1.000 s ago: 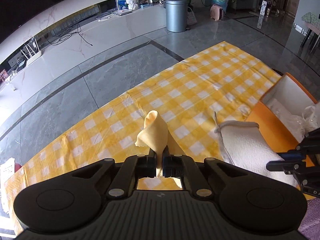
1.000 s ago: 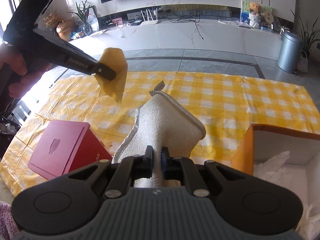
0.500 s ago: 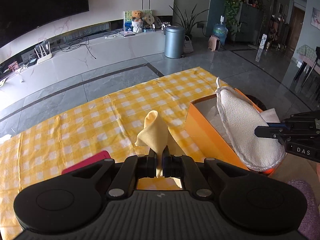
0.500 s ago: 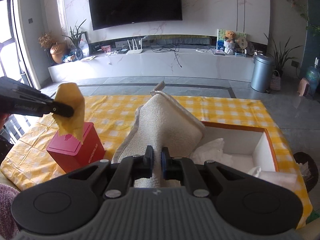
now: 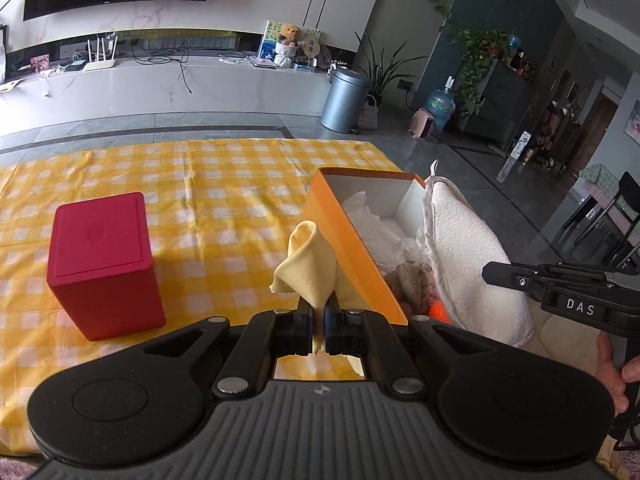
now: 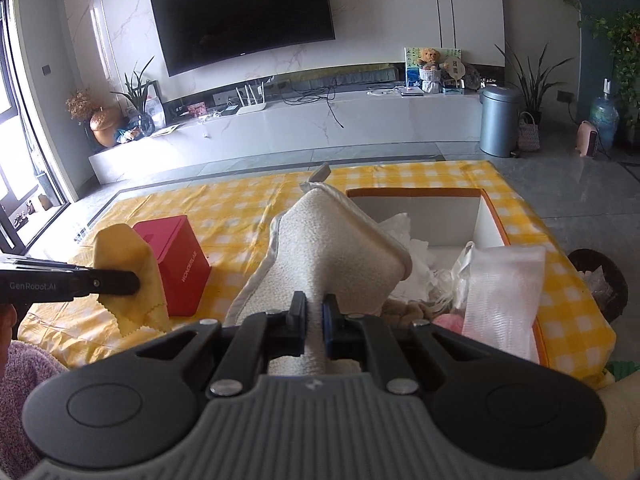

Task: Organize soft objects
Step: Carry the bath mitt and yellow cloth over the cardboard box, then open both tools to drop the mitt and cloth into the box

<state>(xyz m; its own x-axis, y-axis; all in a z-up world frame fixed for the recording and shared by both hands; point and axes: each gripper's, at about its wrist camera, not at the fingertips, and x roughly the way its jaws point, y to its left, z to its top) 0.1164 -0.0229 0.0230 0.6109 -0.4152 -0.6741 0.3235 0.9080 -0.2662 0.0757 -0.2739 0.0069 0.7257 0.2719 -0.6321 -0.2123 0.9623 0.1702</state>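
The left gripper (image 5: 319, 322) pinched a thin yellow cloth (image 5: 306, 264) beside the orange cardboard box (image 5: 344, 224). The right gripper (image 6: 315, 330) clamped a thick cream terry towel (image 6: 328, 256) above it; both looked light and floppy, best gripped by the edge.

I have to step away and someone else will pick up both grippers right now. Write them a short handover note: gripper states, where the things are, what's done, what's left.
Left gripper: shut on the yellow cloth, held in the air beside the orange box.
Right gripper: shut on the white towel, held up over the near end of that box.
Orange box: open on the checked tablecloth, already holding white crumpled material, a brown fuzzy item and a clear plastic packet.
Red box: closed, on the tablecloth, left of the orange one.
Left to do: probably lower the towel and the cloth into the orange box and release.
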